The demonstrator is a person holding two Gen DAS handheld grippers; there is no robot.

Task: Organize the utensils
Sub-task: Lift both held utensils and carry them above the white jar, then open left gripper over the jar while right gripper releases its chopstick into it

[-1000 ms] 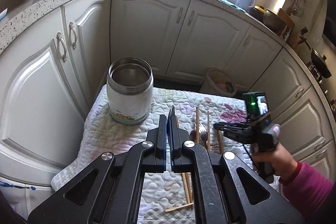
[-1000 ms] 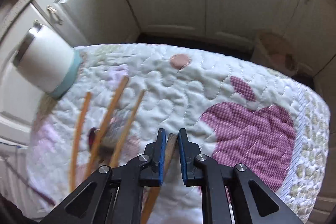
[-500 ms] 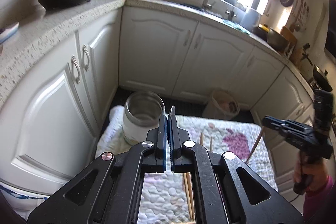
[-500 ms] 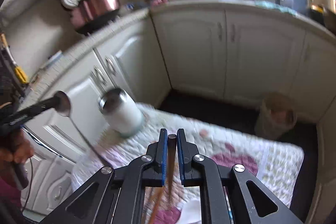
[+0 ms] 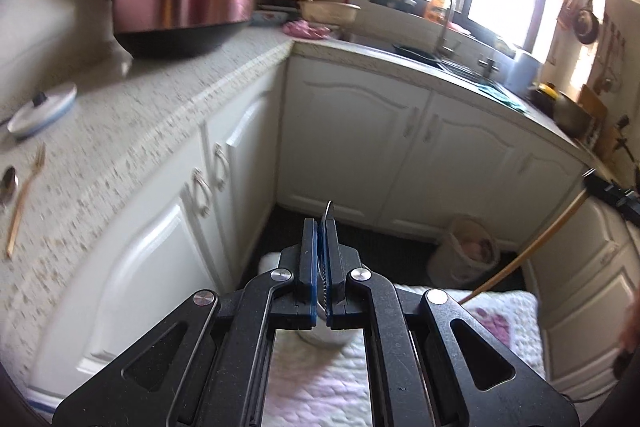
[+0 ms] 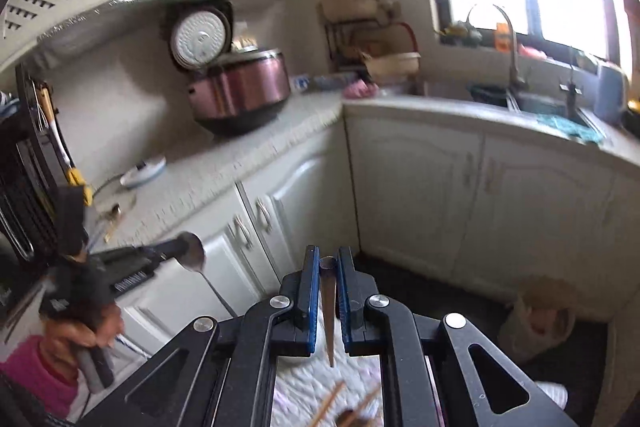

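Observation:
My left gripper (image 5: pixel 320 227) is shut on a metal spoon (image 5: pixel 328 213), seen edge-on between the pads; in the right wrist view its bowl (image 6: pixel 192 257) shows at the left gripper's tip, handle hanging down. My right gripper (image 6: pixel 329 259) is shut on a wooden chopstick (image 6: pixel 329 311) that hangs down; the same chopstick (image 5: pixel 532 247) slants across the right of the left wrist view. Both grippers are high above the quilted mat (image 5: pixel 312 379). The white jar (image 5: pixel 320 337) stands on the mat, mostly hidden behind my left gripper. More chopsticks (image 6: pixel 328 403) lie on the mat.
A pink rice cooker (image 5: pixel 184 11) stands on the speckled counter (image 5: pixel 120 131), with a small lid (image 5: pixel 40 111) and a fork (image 5: pixel 24 195) nearby. White cabinets (image 5: pixel 400 147) surround the mat. A small bin (image 5: pixel 468 255) stands on the floor. The sink and tap (image 5: pixel 440 7) are at the back.
Both grippers have risen and tilted up, away from the mat, the left carrying the spoon and the right carrying the chopstick. The jar has slid under the left gripper's view.

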